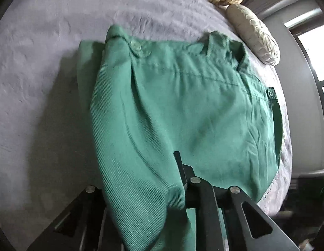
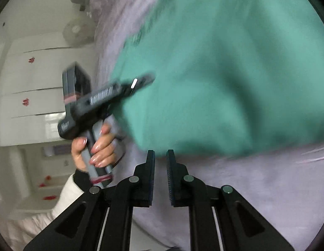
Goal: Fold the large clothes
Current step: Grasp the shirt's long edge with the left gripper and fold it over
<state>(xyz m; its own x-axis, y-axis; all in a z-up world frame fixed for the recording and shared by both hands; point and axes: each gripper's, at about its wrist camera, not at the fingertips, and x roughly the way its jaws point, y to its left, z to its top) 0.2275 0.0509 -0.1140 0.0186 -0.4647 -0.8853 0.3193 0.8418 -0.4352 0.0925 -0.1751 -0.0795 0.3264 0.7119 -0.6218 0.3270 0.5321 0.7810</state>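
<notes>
Grey bedsheet (image 1: pixel 40 67) fills left and far side of left wrist view. Green trousers (image 1: pixel 182 104) lying centre on it, waistband with two buttons (image 1: pixel 138 48) at far edge, belt loops visible, near end lifted off bed. Left gripper (image 1: pixel 153 190) pinching a thick fold of ribbed green cloth; only right finger visible, left one hidden under fabric. Beige pillow (image 1: pixel 254 35) far right, window beyond.

Right wrist view, heavy blur: hand (image 2: pixel 95 146) on handle of left gripper at left, its tip buried in trousers edge. White cabinets (image 2: pixel 32 87) behind. Right gripper (image 2: pixel 160 161) centre near, fingers slightly spread with a narrow gap, holding nothing, just short of near hem of trousers.

Risks: one-sided carry likely drags waistband askew; bunched grab may slip or trap extra layers, leaving crooked fold; right gripper may pinch bedsheet along with hem.
</notes>
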